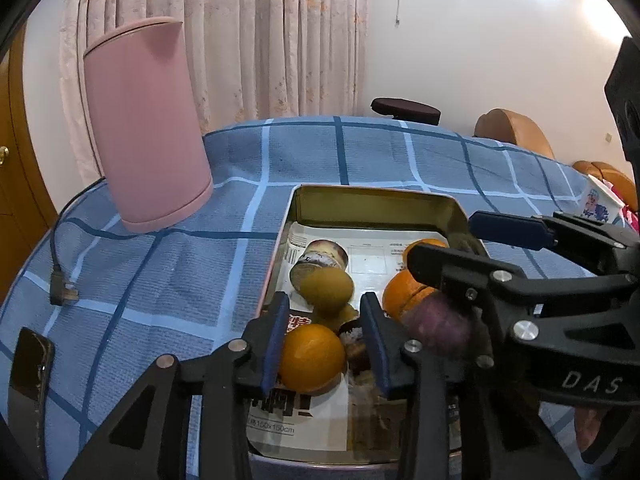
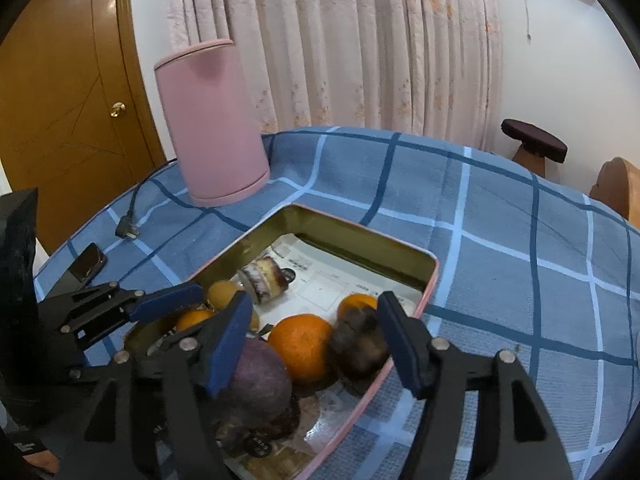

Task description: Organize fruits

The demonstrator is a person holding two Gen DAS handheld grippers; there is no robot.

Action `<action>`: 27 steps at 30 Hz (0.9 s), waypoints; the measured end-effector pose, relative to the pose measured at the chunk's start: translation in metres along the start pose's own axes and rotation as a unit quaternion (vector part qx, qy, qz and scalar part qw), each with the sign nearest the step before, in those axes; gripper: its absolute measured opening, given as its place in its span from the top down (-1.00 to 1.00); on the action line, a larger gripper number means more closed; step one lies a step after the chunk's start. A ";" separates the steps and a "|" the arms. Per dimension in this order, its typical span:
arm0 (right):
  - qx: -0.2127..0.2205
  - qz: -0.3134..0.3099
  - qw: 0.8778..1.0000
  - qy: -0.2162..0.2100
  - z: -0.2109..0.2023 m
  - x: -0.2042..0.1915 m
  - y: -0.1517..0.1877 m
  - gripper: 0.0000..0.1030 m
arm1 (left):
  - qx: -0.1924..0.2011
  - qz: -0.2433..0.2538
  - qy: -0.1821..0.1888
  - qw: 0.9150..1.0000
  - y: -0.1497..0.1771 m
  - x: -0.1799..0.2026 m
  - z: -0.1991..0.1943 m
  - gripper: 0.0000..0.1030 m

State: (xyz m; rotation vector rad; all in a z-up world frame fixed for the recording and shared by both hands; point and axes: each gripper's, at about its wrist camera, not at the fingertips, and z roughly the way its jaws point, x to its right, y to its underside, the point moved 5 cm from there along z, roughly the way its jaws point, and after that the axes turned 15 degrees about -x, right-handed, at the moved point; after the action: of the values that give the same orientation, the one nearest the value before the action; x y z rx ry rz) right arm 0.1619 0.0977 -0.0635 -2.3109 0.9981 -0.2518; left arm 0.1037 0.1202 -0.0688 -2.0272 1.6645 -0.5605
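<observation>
A metal tin [image 1: 372,194] with a pink outer rim [image 2: 400,360] holds the fruit on a paper lining. My left gripper [image 1: 325,316] stands open over its near left part, with an orange [image 1: 310,356] between the fingers and a yellow-green fruit [image 1: 326,288] just beyond. My right gripper [image 2: 314,320] is open over the near right part, around another orange [image 2: 302,346]. A purple fruit [image 2: 256,384] lies under its left finger and a dark brown fruit [image 2: 358,344] beside its right finger. A small cake jar [image 2: 264,276] lies on its side farther in.
A tall pink container [image 1: 148,128] stands at the back left on the blue checked cloth [image 2: 500,240], with a plug [image 1: 62,290] and a phone [image 2: 88,266] near the left edge. A paper cup [image 1: 598,200] stands far right. A stool [image 2: 534,140] is behind the table.
</observation>
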 end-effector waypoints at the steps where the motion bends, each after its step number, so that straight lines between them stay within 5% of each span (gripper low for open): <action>1: 0.000 0.000 1.000 -0.001 0.000 0.000 0.000 -0.32 | 0.000 0.000 0.000 1.000 0.000 0.000 0.000 0.23; 7: 0.014 0.010 1.000 -0.003 -0.010 0.005 0.002 -0.38 | 0.001 -0.008 0.011 1.000 0.000 -0.002 -0.004 -0.02; 14: 0.064 0.036 0.997 0.017 -0.048 0.020 0.015 -0.76 | 0.010 0.000 0.015 1.000 0.008 -0.001 -0.018 -0.13; 17: 0.078 0.051 0.995 0.030 -0.061 0.028 0.022 -0.86 | 0.025 -0.006 0.001 1.000 0.010 -0.003 -0.028 -0.61; 27: 0.094 0.052 0.993 0.049 -0.080 0.026 0.032 -0.92 | 0.056 -0.012 -0.004 0.998 0.007 -0.002 -0.055 -0.65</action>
State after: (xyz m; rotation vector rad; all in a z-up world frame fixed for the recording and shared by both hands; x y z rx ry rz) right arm 0.1295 0.0261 -0.0203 -2.0878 1.0904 -0.4033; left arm 0.0664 0.1161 -0.0284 -1.9683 1.5692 -0.6380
